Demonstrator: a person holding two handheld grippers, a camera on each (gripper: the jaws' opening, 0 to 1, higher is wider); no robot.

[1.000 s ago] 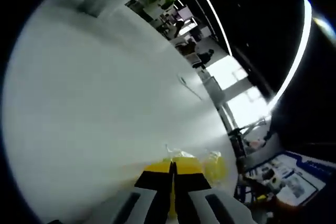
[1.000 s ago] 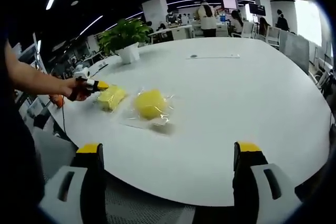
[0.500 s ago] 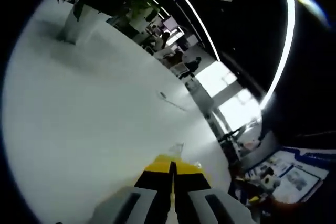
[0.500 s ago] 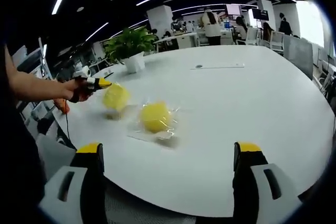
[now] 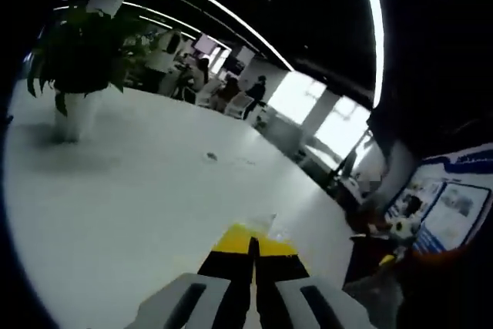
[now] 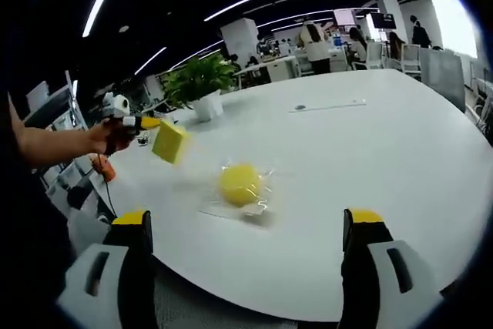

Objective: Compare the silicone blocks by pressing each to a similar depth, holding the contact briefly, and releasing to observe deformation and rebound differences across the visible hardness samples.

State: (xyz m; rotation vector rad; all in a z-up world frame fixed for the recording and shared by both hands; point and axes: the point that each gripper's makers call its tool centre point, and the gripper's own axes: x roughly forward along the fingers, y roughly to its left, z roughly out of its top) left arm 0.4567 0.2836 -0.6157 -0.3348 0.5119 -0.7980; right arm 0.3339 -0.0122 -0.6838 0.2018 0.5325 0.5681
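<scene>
L claw (image 6: 146,122) clamped on bagged yellow silicone block (image 6: 169,142), lifted off the white tabletop (image 6: 370,152).
R claw (image 6: 245,229) wide open, nothing in it, low at tabletop's near edge. 2nd block, round yellow one in clear bag (image 6: 241,184), lies on tabletop btwn R claw & potted plant (image 6: 200,86); held block hangs above tabletop, just beside the plant. L view: jaws closed tight, bag edge poking past tips.

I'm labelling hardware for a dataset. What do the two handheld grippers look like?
Both match: the left gripper and the right gripper have black jaws capped with yellow tips on pale grey bodies with dark slots.
</scene>
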